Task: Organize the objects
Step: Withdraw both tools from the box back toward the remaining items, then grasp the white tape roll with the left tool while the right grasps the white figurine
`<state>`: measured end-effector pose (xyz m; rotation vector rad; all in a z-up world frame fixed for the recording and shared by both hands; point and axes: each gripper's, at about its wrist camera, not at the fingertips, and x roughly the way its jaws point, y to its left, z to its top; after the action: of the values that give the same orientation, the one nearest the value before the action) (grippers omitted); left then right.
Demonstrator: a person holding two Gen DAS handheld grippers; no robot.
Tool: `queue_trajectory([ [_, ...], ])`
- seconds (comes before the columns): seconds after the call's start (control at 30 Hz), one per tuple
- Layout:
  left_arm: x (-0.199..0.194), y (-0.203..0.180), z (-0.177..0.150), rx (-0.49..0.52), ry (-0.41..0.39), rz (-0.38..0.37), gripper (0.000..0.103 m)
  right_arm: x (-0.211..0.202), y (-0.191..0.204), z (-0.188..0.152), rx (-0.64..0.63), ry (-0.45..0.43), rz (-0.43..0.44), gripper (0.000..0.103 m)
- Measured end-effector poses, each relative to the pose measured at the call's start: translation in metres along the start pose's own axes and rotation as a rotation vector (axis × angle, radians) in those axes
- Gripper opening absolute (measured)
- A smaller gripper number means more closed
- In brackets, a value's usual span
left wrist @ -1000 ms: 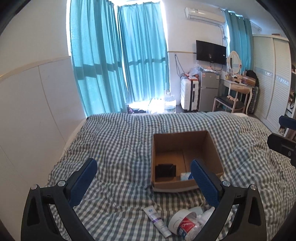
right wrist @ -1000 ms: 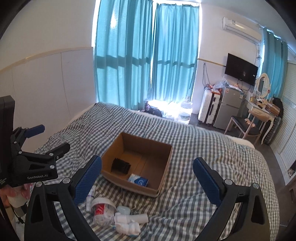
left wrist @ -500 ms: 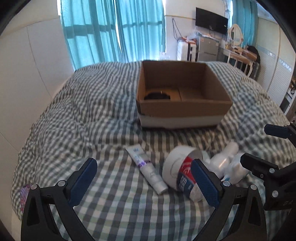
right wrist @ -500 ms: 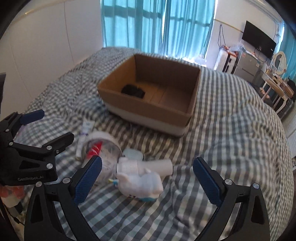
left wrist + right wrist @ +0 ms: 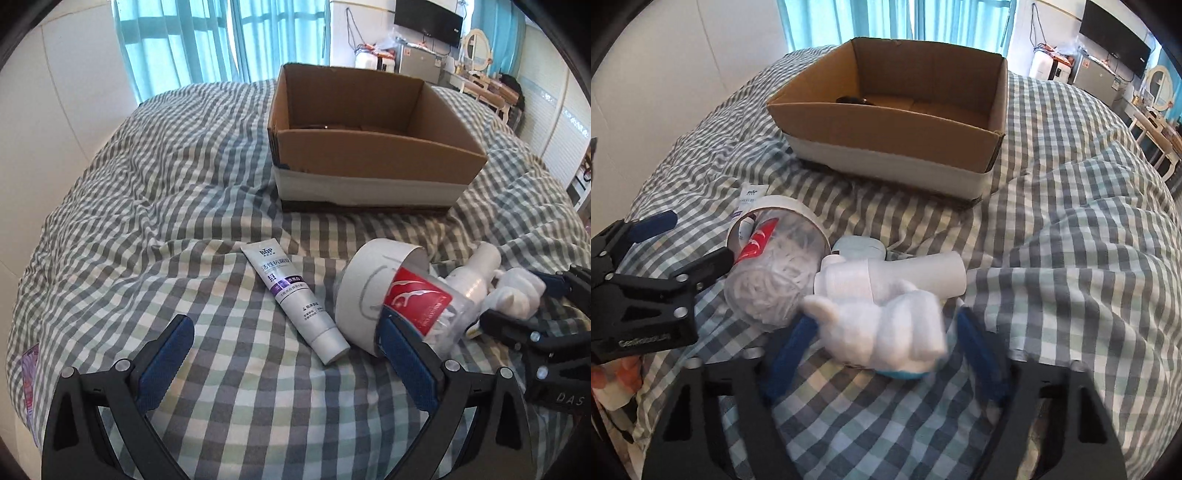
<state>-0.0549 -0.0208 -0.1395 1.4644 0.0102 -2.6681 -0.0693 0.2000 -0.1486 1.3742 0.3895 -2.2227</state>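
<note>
An open cardboard box (image 5: 373, 155) (image 5: 894, 122) sits on the checked bed with a dark object (image 5: 853, 99) inside. In front of it lie a white tube (image 5: 295, 295), a clear tub of floss picks with a red label (image 5: 399, 299) (image 5: 775, 266), a white bottle (image 5: 476, 273) (image 5: 916, 273) and a white plush toy (image 5: 882, 332) (image 5: 517, 284). My left gripper (image 5: 284, 365) is open just before the tube and tub. My right gripper (image 5: 886, 354) has its blurred blue fingers on either side of the plush toy, partly closed around it.
The checked duvet (image 5: 147, 206) is rumpled. A white wall (image 5: 48, 110) runs along the left; turquoise curtains (image 5: 207, 44) hang behind. A fridge (image 5: 417, 62), TV, dressing table (image 5: 1152, 122) and wardrobe (image 5: 550, 118) stand at the far right.
Both grippers dropped low toward the bed and moved in on the loose items. The right fingers have narrowed around the plush toy. The left gripper stays open.
</note>
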Motion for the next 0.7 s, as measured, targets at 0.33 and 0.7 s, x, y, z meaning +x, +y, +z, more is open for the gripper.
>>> queue_trajectory([
  [0.33, 0.019, 0.001, 0.021, -0.030, 0.009, -0.025, 0.103, -0.008, 0.000, 0.000, -0.006, -0.033, -0.006, 0.063],
  [0.7, 0.037, -0.023, 0.032, 0.078, 0.018, -0.133, 0.025, -0.007, -0.003, 0.000, 0.009, -0.036, 0.007, 0.063],
])
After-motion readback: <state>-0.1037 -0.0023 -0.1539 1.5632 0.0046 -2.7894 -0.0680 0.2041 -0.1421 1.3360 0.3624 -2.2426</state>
